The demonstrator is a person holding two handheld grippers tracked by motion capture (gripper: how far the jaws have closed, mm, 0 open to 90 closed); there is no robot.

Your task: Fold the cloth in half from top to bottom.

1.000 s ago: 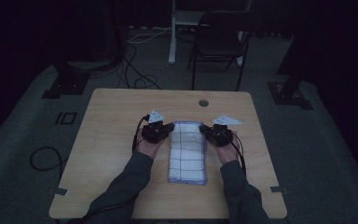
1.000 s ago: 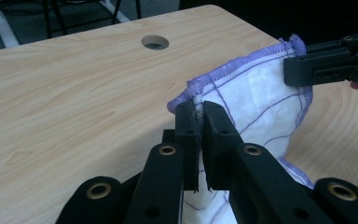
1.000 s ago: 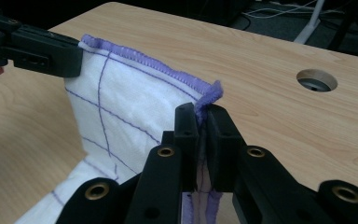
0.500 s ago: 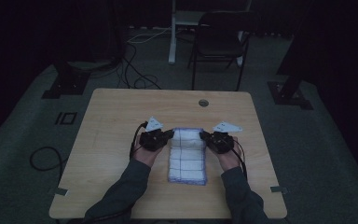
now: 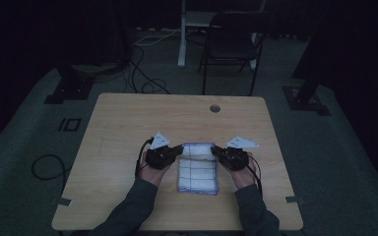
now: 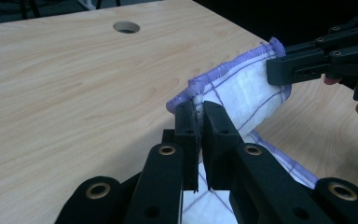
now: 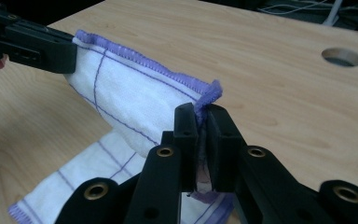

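You have one cloth (image 5: 197,167), two hand-held grippers, left (image 5: 178,150) and right (image 5: 215,151), one surface (image 5: 128,118), and one chair (image 5: 234,44).

White cloth (image 5: 197,169), purple grid, purple edging.

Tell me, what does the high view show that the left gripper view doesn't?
The high view alone takes in the chair, the floor cables and the person's forearms. The left gripper view alone gives the left gripper up close, jaws clamped on the cloth's purple-stitched edge. Both show the cloth lifted between the two grippers, the right gripper, the table and its hole.
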